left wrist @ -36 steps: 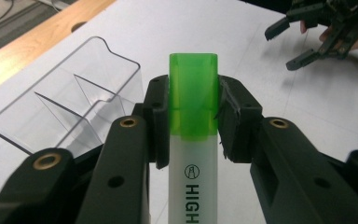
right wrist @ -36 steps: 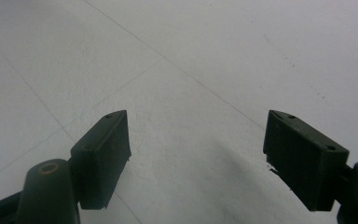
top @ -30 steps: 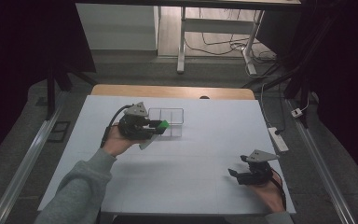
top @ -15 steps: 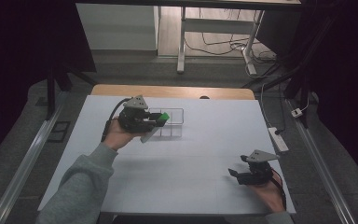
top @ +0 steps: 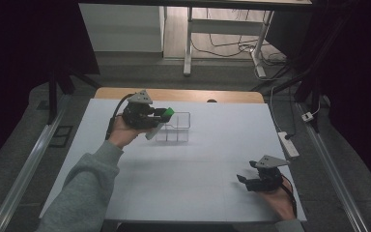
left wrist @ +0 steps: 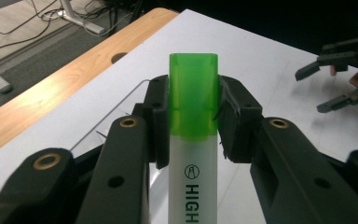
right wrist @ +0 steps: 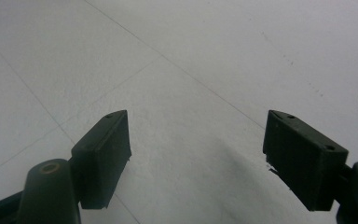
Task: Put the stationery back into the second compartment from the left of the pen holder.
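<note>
1. The left gripper [top: 162, 116] hangs over the table's [top: 198, 159] far-left part, its jaws clamped on a highlighter [left wrist: 193, 140] with a green cap.
2. The highlighter's capped end sits above the left side of a clear compartment box [top: 176, 129].
3. The right gripper [top: 245, 182] rests near the table's near-right corner, jaws spread wide around nothing.
</note>
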Tool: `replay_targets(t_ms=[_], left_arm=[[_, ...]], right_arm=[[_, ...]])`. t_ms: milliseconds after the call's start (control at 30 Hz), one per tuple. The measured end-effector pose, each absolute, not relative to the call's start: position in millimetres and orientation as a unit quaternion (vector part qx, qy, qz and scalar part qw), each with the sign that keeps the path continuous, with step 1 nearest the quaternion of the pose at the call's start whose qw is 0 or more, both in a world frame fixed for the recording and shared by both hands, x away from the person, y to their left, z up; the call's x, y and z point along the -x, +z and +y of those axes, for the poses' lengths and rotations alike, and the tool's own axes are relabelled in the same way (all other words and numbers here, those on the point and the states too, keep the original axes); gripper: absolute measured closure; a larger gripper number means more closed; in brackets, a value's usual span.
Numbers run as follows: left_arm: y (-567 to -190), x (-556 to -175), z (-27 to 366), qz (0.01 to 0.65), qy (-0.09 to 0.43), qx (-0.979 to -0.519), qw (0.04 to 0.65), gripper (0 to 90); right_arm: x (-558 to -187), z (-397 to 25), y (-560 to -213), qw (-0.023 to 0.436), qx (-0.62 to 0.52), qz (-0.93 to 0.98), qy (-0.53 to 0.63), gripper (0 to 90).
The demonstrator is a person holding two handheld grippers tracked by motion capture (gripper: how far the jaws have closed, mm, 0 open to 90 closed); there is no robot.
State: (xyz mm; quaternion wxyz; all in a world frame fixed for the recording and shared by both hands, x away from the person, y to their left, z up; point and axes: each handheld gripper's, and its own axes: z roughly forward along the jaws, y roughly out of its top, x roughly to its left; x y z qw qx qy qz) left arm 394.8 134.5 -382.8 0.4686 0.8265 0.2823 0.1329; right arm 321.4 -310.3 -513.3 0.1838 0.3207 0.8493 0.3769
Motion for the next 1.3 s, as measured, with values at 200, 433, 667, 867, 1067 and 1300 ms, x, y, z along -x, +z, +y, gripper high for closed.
replay_targets(t_ms=[200,433,667,867,1067,1300], left_arm=[[-381.0,-402.7,134.9,0.293,0.141,-0.820,0.471,66.4],[-383.6,-414.4,129.2,0.300,0.150,-0.819,0.465,66.4],[-388.2,-426.6,123.0,0.308,0.151,-0.817,0.463,66.4],[-388.5,-432.9,120.0,0.311,0.156,-0.813,0.466,66.4],[-389.2,-440.0,116.8,0.316,0.154,-0.811,0.468,66.4],[-386.5,-445.2,111.0,0.312,0.158,-0.811,0.468,66.4]], right_arm=[[-321.6,-310.2,-513.4,0.184,-0.321,0.849,0.377,22.7],[-321.9,-310.6,-513.9,0.185,-0.320,0.850,0.375,22.7],[-321.8,-311.5,-513.8,0.184,-0.321,0.850,0.374,22.7],[-322.3,-311.8,-514.4,0.184,-0.322,0.850,0.374,22.8],[-322.4,-311.6,-514.6,0.184,-0.321,0.851,0.373,22.8],[-322.4,-312.2,-514.6,0.185,-0.322,0.850,0.374,22.9]])
